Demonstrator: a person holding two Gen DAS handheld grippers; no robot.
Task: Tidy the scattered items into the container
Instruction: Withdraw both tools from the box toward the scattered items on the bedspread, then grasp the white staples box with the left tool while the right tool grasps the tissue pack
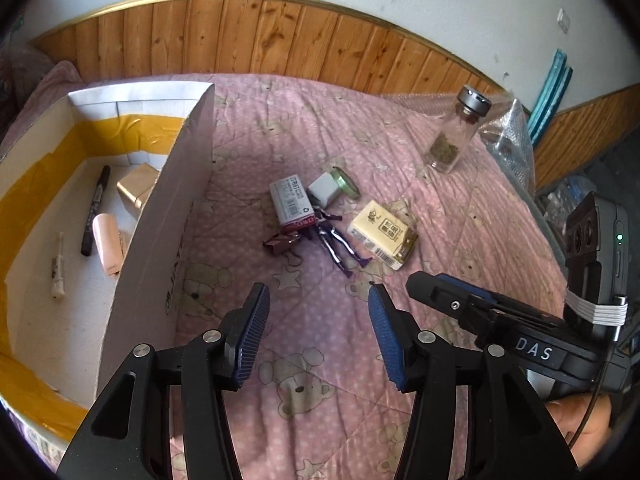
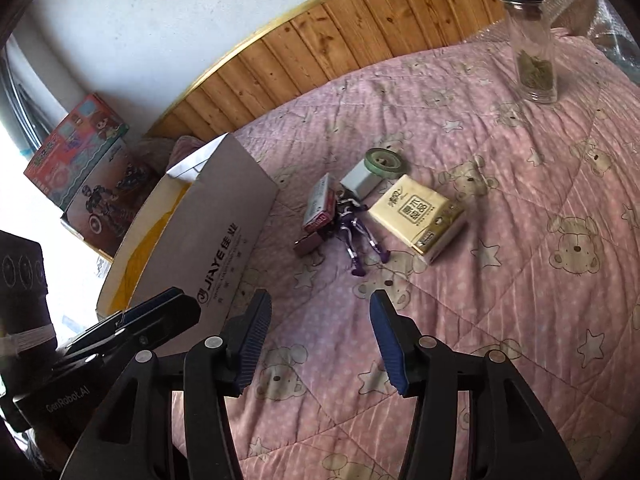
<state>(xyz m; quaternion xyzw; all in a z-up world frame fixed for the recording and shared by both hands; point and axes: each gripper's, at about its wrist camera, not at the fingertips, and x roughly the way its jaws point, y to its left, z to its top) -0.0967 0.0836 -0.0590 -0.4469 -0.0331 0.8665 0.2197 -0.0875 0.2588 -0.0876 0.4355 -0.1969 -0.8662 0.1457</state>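
Note:
A cardboard box (image 1: 168, 216) (image 2: 216, 232) stands on the left of a pink quilt. It holds a black marker (image 1: 95, 210), a gold packet (image 1: 136, 188), a pink tube (image 1: 107, 244) and a small white tube (image 1: 58, 270). On the quilt lie a red-and-white card box (image 1: 291, 205) (image 2: 319, 207), a purple figure (image 1: 334, 240) (image 2: 354, 236), a grey cube (image 1: 324, 194) (image 2: 360, 181), a green tape roll (image 1: 345, 181) (image 2: 386, 162), a yellow tissue pack (image 1: 382, 234) (image 2: 420, 216) and a small dark red item (image 1: 280, 243) (image 2: 306, 245). My left gripper (image 1: 318, 300) and right gripper (image 2: 318, 306) are open and empty, short of the pile.
A glass jar (image 1: 456, 132) (image 2: 528, 36) with a metal lid stands upright at the far right. Bubble wrap (image 1: 508, 136) lies at the right edge of the bed. Wood panelling (image 1: 280, 36) backs the bed. Toy boxes (image 2: 84, 168) stand beyond the cardboard box.

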